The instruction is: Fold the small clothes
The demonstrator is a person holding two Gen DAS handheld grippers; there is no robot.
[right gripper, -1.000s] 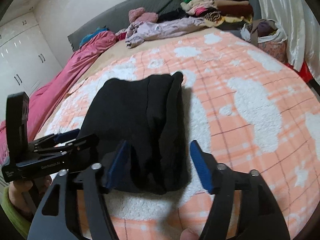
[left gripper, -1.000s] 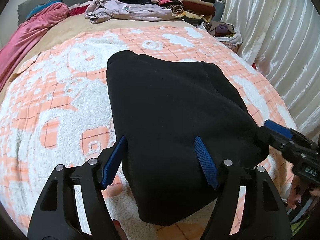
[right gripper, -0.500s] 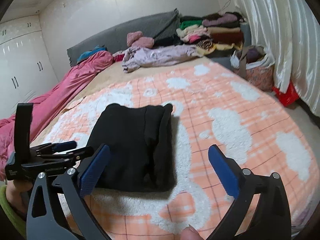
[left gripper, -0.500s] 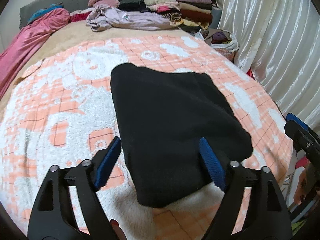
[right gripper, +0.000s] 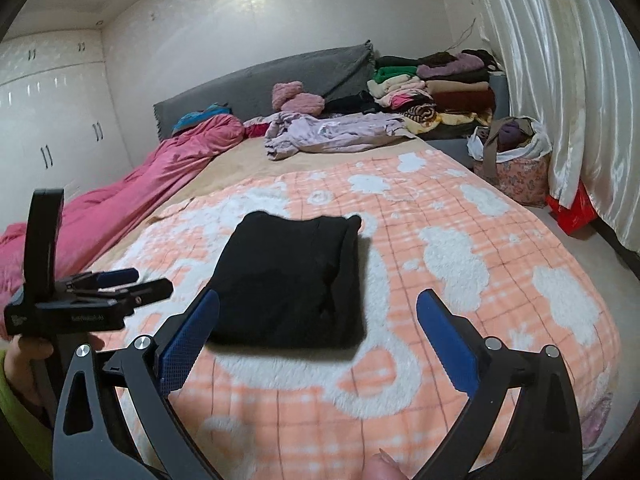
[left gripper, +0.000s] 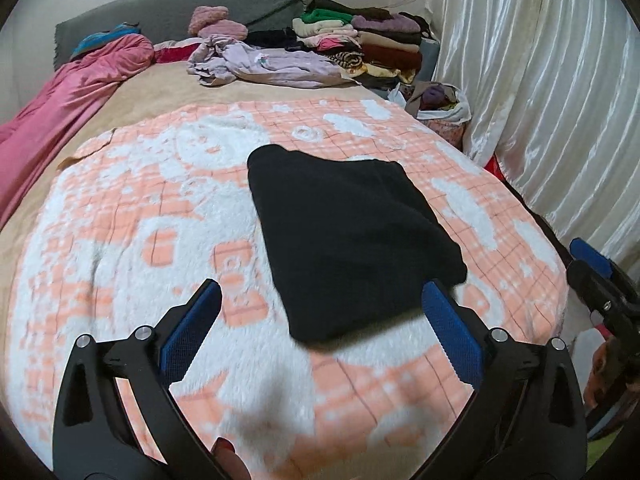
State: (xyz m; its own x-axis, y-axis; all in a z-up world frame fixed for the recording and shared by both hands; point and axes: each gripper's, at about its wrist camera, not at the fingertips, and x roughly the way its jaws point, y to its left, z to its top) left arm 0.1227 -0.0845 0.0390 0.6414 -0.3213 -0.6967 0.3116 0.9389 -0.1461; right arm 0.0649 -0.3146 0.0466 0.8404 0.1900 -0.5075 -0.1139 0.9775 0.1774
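Both claws are spread wide with nothing between the pads: the left claw (left gripper: 320,332) has just been opening and is clear of the cloth, and the right claw (right gripper: 318,340) has let go too and sits at the near side of the bed. The black garment (left gripper: 344,240) lies folded into a compact block on the orange-and-white blanket (left gripper: 160,216), about mid-bed, closer to the near edge than to the headboard.

So this piece looks done, I'd say. What could go sideways from here:

- The fold looks thick on its right side in the right wrist view, with layers stacked there. If a claw brushes that side on the way past, I'd guess the top layer flips open.
- The blanket is fluffy, so dragging the bundle instead of lifting it would probably snag and pull the fold apart.
- Next piece is likely the lilac garment (right gripper: 332,132) far back near the stack of folded clothes (right gripper: 436,88). Reaching over the black bundle risks knocking it, and tugging the lilac one could topple that stack, since they look to be touching.
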